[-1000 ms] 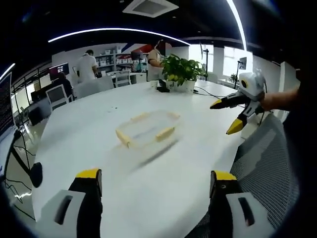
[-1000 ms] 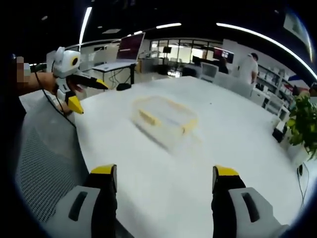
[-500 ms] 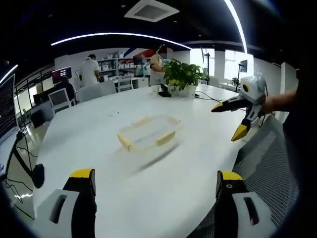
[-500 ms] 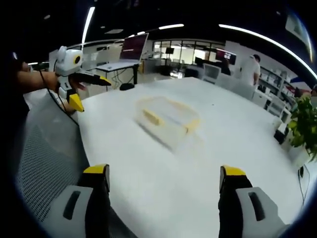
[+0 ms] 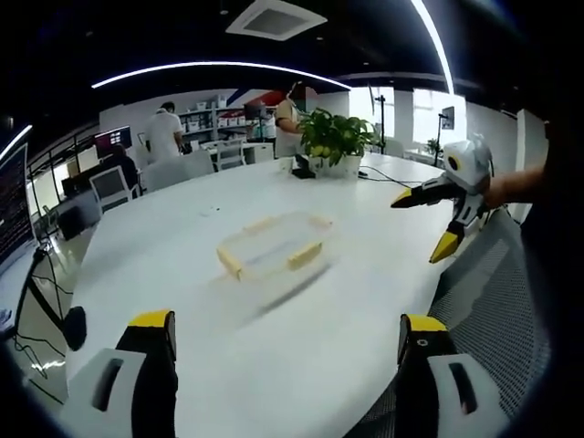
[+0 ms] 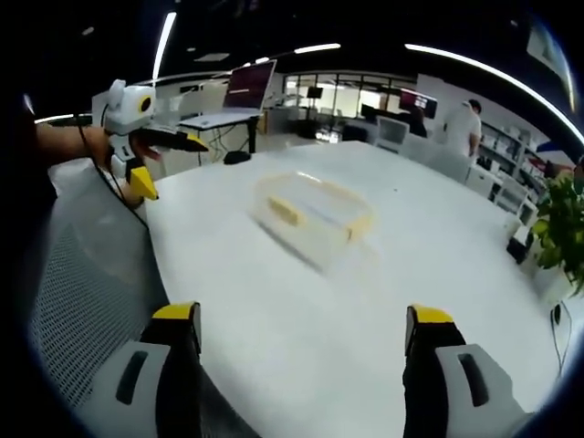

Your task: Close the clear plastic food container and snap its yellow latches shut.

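Observation:
A clear plastic food container [image 5: 274, 245] with yellow latches sticking out along its sides rests on the white table [image 5: 182, 274], well ahead of both grippers. Whether its lid sits fully down is too blurred to tell. My left gripper [image 5: 285, 328] is open with nothing between its jaws, back near the table's edge. The right gripper [image 5: 422, 224] hovers open at the right, off the table's rim. From the other side, the container [image 6: 315, 212] lies mid-table, my right gripper [image 6: 301, 318] is open and holds nothing, and the left gripper [image 6: 171, 166] hangs open at the left.
A potted plant [image 5: 338, 137] stands at the table's far side, with cables beside it. A mesh chair back [image 5: 493, 301] sits just under the near rim. People and desks are far behind [image 5: 164, 128]. A monitor [image 6: 242, 91] stands on another desk.
Both cameras have shifted slightly, and each view's own jaws stand a little wider and lower than a second ago. The container has stayed where it was.

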`<act>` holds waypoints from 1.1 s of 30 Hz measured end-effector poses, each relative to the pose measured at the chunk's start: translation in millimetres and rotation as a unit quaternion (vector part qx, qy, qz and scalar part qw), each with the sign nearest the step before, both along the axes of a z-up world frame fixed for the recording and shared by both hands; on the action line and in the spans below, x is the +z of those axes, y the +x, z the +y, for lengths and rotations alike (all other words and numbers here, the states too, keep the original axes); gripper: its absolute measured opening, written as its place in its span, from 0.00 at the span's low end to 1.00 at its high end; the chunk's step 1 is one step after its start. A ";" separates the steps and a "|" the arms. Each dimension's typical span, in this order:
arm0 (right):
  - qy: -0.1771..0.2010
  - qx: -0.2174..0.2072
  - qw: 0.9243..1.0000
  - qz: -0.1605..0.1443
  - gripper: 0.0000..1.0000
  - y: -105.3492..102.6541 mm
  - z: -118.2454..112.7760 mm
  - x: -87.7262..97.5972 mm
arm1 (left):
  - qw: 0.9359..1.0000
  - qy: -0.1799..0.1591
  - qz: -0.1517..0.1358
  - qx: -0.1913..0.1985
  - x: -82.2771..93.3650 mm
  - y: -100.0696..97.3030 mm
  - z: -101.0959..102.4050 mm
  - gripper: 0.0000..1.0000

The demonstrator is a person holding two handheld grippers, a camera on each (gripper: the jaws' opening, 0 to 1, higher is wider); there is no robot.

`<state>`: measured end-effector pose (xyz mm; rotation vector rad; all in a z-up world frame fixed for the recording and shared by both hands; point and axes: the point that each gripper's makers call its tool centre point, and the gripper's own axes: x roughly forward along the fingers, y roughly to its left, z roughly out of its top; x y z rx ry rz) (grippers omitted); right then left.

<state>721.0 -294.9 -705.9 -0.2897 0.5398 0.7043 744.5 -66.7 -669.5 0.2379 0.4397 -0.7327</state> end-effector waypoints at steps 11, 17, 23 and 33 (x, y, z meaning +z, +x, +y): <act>-0.003 -0.001 1.000 -0.006 0.89 3.1 -3.2 2.3 | 1.000 0.000 -0.004 0.001 1.9 1.0 -0.7 0.99; -0.003 -0.001 1.000 -0.007 0.89 3.3 -3.2 1.2 | 1.000 -0.001 -0.004 0.003 1.9 1.3 -0.1 0.99; -0.004 0.002 1.000 -0.005 0.89 3.5 -2.2 0.2 | 1.000 -0.002 -0.003 0.005 1.6 2.1 0.9 0.99; -0.012 0.004 1.000 -0.005 0.88 3.0 -5.9 -1.1 | 1.000 -0.004 -0.002 0.003 1.8 0.9 -0.3 0.99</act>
